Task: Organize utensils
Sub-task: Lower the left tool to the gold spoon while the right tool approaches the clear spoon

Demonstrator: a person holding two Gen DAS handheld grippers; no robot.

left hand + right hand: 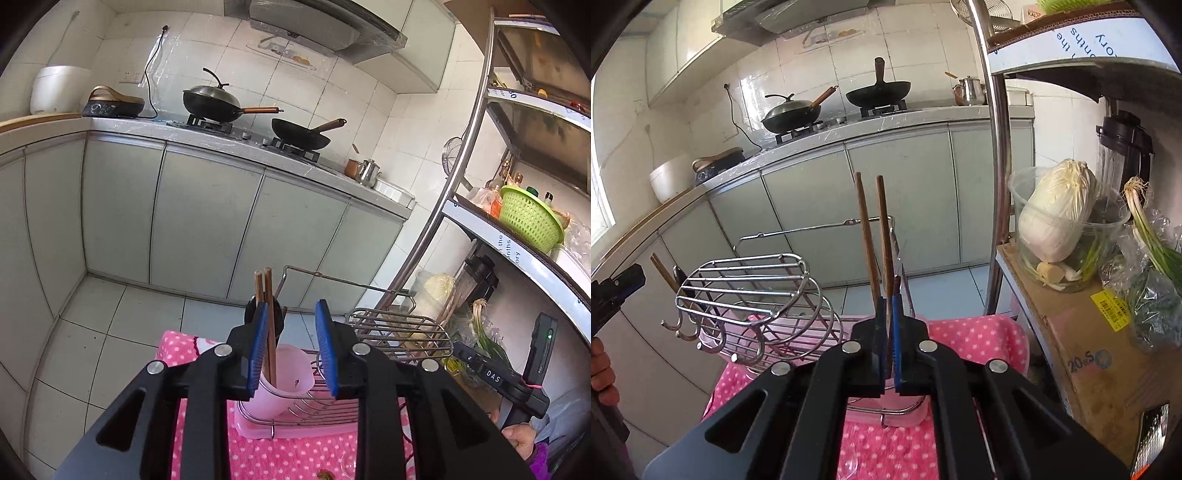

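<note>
In the left wrist view, the left gripper [291,343] is seen with its jaws standing apart and nothing pressed between the blue pads. Just beyond its left pad, two wooden chopsticks [269,321] stand upright in a pink cup [280,384], which is set in a wire rack [332,402] on a pink dotted cloth [295,454]. In the right wrist view, the right gripper [889,295] is seen closed on a second pair of chopsticks [873,236], which is held upright above the rack [753,288] and the cloth [975,343].
</note>
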